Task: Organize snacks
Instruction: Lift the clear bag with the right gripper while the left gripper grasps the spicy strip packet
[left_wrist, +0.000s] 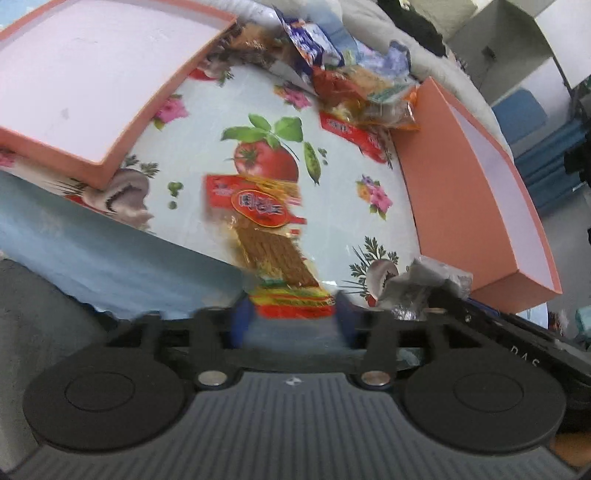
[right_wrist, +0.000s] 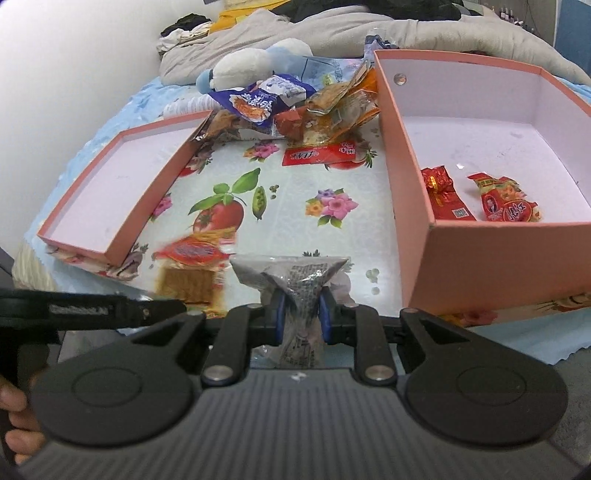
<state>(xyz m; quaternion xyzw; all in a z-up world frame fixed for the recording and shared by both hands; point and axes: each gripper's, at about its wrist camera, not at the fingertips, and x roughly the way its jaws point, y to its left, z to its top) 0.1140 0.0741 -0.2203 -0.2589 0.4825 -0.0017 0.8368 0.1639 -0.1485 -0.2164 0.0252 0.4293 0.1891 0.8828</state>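
Your right gripper (right_wrist: 300, 314) pinches a grey packet (right_wrist: 301, 284); your left gripper (left_wrist: 291, 321) clamps an orange snack pack (left_wrist: 269, 236). Two snacks (right_wrist: 480, 199) lie boxed ahead-right; the pile (right_wrist: 295, 107) beyond both fingers remains.

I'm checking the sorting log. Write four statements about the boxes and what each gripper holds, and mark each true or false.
1. The right gripper pinches a grey packet. True.
2. The deep pink box is empty. False: two red snacks lie in it.
3. The shallow pink lid holds no snacks. True.
4. The left gripper holds a blue packet. False: its fingers flank a red and orange snack pack.
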